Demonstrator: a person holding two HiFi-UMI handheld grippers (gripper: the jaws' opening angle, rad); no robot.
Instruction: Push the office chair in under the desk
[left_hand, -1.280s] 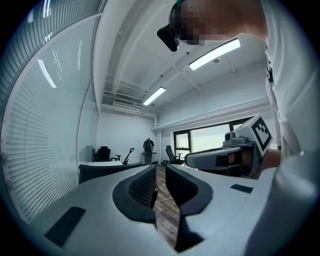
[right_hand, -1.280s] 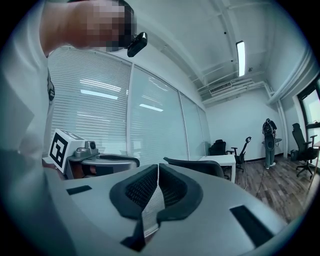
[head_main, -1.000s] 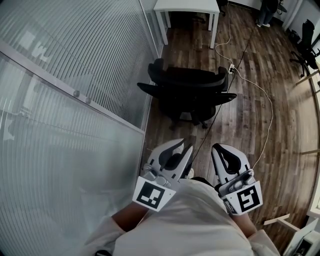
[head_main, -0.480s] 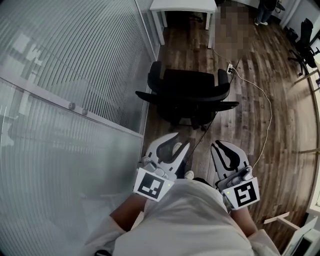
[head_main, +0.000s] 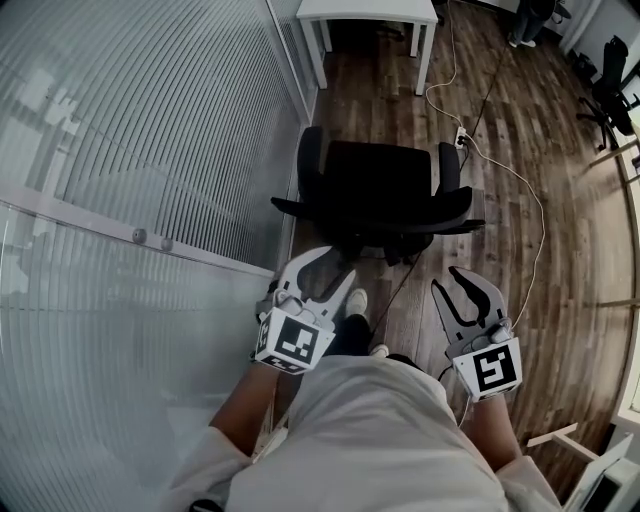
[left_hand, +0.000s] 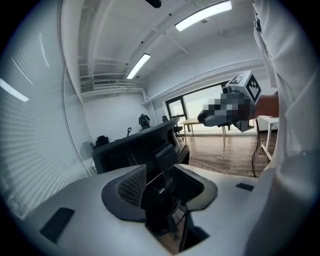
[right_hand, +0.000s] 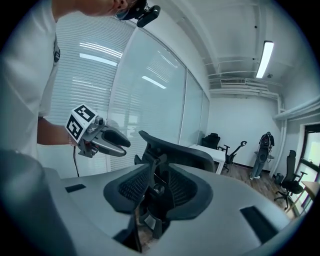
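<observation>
Left gripper (head_main: 335, 266) and right gripper (head_main: 452, 281): fingers just opening, empty, behind office chair (head_main: 380, 185).

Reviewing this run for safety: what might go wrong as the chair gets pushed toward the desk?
The white cable and power strip lie on the floor right of the office chair; its base may snag them.
The chair stands close to the glass partition; a skewed push may knock an armrest into it.
The left gripper and right gripper jaws have just been opening, empty, short of the backrest; uneven contact may swivel the chair.
</observation>
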